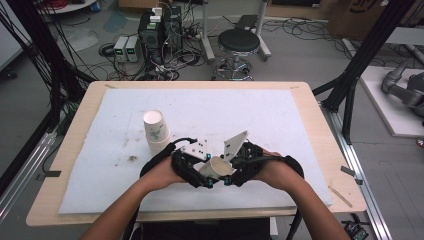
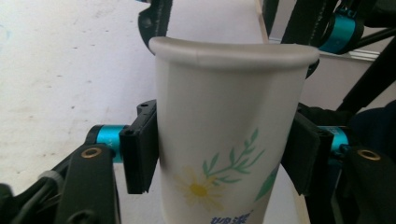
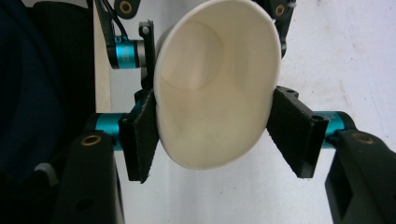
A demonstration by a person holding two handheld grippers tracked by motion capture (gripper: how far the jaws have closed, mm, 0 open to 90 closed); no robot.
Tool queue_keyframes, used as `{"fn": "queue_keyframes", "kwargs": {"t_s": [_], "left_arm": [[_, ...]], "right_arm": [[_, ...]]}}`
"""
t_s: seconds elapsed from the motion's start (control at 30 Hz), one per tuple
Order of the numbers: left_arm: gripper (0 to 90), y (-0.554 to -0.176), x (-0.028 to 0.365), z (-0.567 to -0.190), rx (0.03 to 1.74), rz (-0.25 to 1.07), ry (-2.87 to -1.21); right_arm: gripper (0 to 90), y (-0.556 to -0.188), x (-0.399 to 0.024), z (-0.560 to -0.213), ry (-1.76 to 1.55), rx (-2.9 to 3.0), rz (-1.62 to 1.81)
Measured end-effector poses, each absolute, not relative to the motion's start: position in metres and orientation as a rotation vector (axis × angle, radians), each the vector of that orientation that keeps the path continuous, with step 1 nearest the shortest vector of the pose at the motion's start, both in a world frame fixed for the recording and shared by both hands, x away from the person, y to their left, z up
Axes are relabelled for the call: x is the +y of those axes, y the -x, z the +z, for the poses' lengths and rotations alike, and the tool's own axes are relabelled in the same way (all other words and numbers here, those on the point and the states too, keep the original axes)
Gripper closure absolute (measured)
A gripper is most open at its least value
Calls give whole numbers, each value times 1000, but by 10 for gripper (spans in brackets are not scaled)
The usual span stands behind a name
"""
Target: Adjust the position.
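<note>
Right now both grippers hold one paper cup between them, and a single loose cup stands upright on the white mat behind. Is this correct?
Not quite: behind stands a stack of cups, not a single cup, as the high view shows. Left gripper and right gripper do hold one paper cup.

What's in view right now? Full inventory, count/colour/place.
held paper cup: 1, white with a daisy print, between both grippers near the table's front edge
stacked paper cups: one stack, exact count unclear, white, mouth down on the mat, left of centre
mat: 1, white, covering most of the table
table: 1, light wood
stool: 1, black round seat, on the floor beyond the table
electronics boxes: several, black and grey with cables, on the floor at back left
left hand-held gripper: 1, black, jaws clamping the cup's wall
right hand-held gripper: 1, black, jaws squeezing the cup's rim end
</note>
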State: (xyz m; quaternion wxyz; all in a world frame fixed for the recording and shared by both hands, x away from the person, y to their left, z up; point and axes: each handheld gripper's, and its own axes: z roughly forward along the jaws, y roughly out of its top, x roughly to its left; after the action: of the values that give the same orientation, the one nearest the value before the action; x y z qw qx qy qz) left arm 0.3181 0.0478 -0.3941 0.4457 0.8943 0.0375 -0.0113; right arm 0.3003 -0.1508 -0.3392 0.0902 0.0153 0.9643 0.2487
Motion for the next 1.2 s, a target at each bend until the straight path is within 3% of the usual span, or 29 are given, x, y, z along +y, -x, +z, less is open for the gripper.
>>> {"fn": "queue_keyframes", "kwargs": {"t_s": [0.3, 0.57, 0.83, 1.2], "left_arm": [[330, -317, 56, -396, 149, -45, -2128], [331, -310, 89, -400, 283, 34, -1961], [332, -306, 120, -402, 404, 147, -1773], [332, -308, 122, -400, 401, 210, -1722]], "right_arm": [[213, -301, -154, -336, -133, 2814, 918], [201, -304, -182, -332, -322, 2689, 1200], [202, -305, -218, -349, -539, 2523, 1353], [202, -304, -258, -379, -737, 2371, 1373]]}}
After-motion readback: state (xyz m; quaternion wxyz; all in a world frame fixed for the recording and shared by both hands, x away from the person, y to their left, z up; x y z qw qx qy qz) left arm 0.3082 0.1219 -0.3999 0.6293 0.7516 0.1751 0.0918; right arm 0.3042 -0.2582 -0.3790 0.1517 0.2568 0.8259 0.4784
